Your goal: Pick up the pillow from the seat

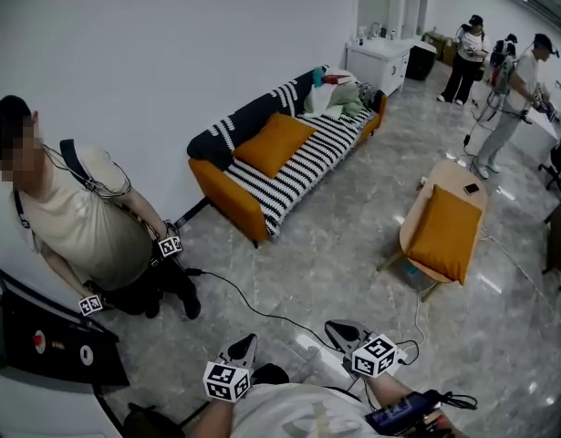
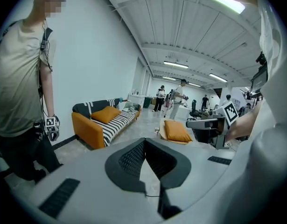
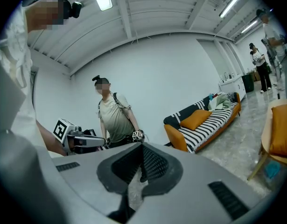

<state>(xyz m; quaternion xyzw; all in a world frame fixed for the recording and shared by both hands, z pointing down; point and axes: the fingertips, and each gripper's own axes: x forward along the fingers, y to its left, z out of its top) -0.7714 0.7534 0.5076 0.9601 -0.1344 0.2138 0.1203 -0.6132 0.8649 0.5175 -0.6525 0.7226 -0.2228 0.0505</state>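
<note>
Head view, left claw (image 1: 247,341): low in the foreground, closed with nothing in it, pointing out over the grey floor (image 1: 335,263).
Head view, right claw (image 1: 337,328): just beside the left one, also closed and empty.
Head view, pillow (image 1: 442,234): orange and square, lying on a pale wooden chair (image 1: 449,176) at the right, well apart from both claws.
Head view, sofa (image 1: 289,167): black-and-white stripes with orange sides, set against the white wall; an orange cushion (image 1: 273,142) rests on it.
Head view, bystander (image 1: 84,222): in a beige shirt, standing at the left by the wall.
Left gripper view, left claw (image 2: 144,142): the jaws meet at their tips, with nothing between them.
Left gripper view, pillow (image 2: 176,130): ahead across the floor on the chair, to the right of the sofa (image 2: 94,127).
Right gripper view, right claw (image 3: 142,147): jaws together, holding nothing.
Right gripper view, pillow (image 3: 279,135): at the far right edge, on the chair, well away from the claw.
Right gripper view, bystander (image 3: 114,118): straight ahead, with the sofa (image 3: 206,125) to the right.
</note>
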